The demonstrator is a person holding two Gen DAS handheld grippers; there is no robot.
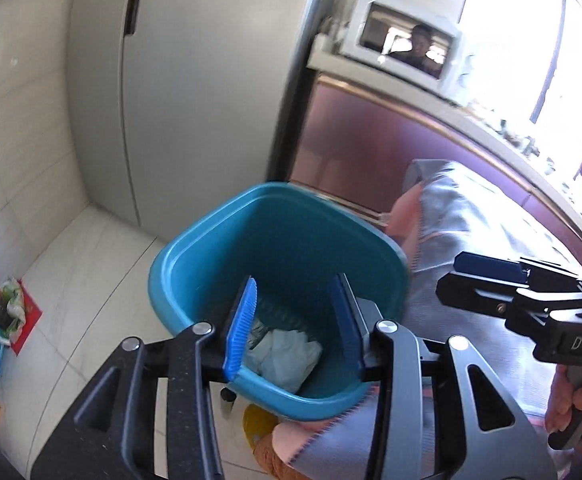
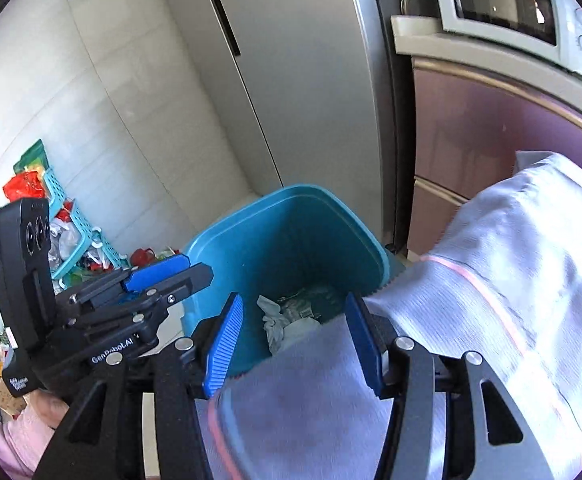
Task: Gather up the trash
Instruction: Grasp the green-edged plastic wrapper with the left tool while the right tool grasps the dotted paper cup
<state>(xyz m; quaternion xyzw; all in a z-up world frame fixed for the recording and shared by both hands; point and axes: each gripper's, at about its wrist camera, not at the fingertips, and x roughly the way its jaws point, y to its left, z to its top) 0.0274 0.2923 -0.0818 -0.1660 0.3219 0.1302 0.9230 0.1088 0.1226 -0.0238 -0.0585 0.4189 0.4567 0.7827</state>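
A kitchen floor of pale tiles is seen, with a tall grey fridge at the back. A blue-green plastic bin is set on the floor in front of the fridge. Crumpled white paper trash is seen lying at the bottom of the bin. The left gripper is held over the bin with its blue pads apart, and nothing is held between them. The right gripper is held over the near edge of the bin, open too. A light grey cloth with a pink stripe is spread just right of the bin. A white microwave is seen above and right of the bin.
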